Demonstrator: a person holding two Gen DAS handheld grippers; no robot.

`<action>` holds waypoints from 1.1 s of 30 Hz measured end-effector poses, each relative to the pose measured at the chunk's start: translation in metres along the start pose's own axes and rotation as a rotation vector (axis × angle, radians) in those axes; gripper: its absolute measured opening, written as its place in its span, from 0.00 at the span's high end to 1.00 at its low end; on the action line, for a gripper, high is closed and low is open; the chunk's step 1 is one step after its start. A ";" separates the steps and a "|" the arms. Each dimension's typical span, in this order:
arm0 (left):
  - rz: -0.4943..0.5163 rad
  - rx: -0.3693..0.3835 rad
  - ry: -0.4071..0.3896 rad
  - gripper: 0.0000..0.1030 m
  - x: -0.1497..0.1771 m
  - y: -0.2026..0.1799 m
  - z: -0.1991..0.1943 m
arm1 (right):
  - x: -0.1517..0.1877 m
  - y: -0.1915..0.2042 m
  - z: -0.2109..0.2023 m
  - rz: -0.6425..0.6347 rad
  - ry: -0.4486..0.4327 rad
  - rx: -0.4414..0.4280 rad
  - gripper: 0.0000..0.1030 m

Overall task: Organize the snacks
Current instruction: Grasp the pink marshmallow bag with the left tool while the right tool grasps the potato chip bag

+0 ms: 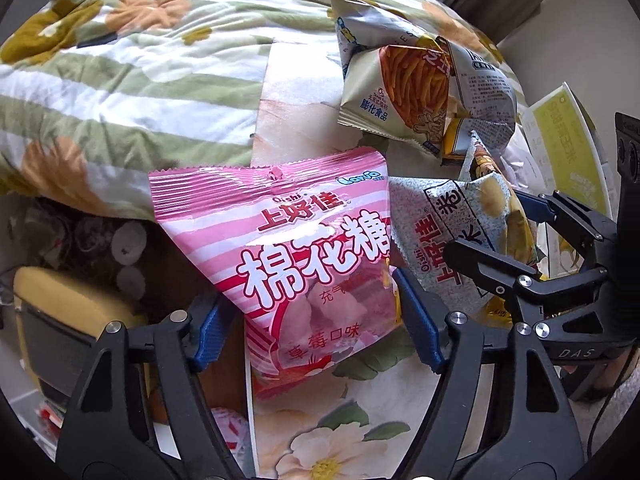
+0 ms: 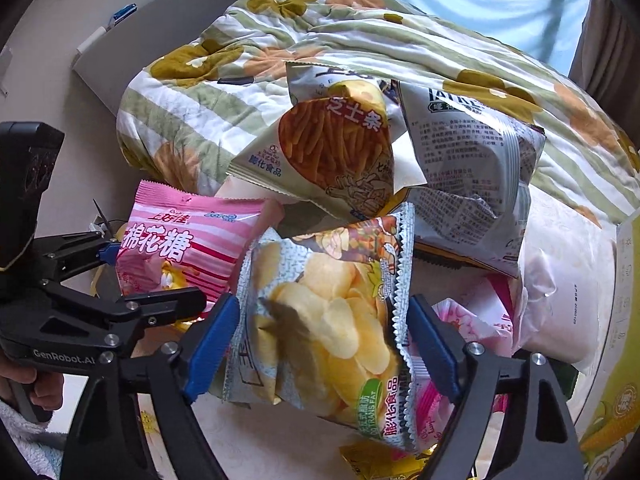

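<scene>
Your left tongs (image 1: 316, 320) grasping pink marshmallow bag (image 1: 304, 248), your right tongs (image 2: 320, 344) grasping chip bag (image 2: 328, 312), both over flowered bed (image 1: 340, 440).

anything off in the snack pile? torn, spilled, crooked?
No spills or tears visible. The cheese stick bag and grey bag lie crumpled and tilted, leaning on each other against the quilt; just a loose heap.

I see soft daylight from the window (image 2: 460, 0) at the top of the right view. Glare whitens the pink bag (image 1: 304, 256) mid-frame. Fisheye bends the edges, dark vignette rings both views; the lower-left corners are dim.
</scene>
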State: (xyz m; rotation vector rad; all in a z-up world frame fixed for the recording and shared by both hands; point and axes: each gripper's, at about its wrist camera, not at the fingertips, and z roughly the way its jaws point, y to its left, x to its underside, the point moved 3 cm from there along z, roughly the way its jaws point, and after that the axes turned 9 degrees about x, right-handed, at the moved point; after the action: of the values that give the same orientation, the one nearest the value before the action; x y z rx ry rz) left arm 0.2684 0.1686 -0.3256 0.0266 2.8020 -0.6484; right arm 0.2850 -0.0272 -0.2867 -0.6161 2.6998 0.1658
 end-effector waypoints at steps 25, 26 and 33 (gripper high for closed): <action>0.045 0.002 -0.085 0.38 0.003 -0.026 -0.047 | 0.003 -0.009 -0.050 0.021 -0.084 0.011 0.45; 0.055 0.001 -0.096 0.38 0.003 -0.031 -0.053 | 0.005 -0.011 -0.055 0.027 -0.088 0.014 0.45; 0.132 -0.014 -0.172 0.38 -0.001 -0.080 -0.095 | 0.014 -0.035 -0.106 0.106 -0.160 0.033 0.45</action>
State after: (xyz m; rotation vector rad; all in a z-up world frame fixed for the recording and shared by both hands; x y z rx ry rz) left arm 0.2390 0.1377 -0.2093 0.1448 2.6130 -0.5712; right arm 0.2545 -0.0842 -0.1949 -0.4314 2.5757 0.1885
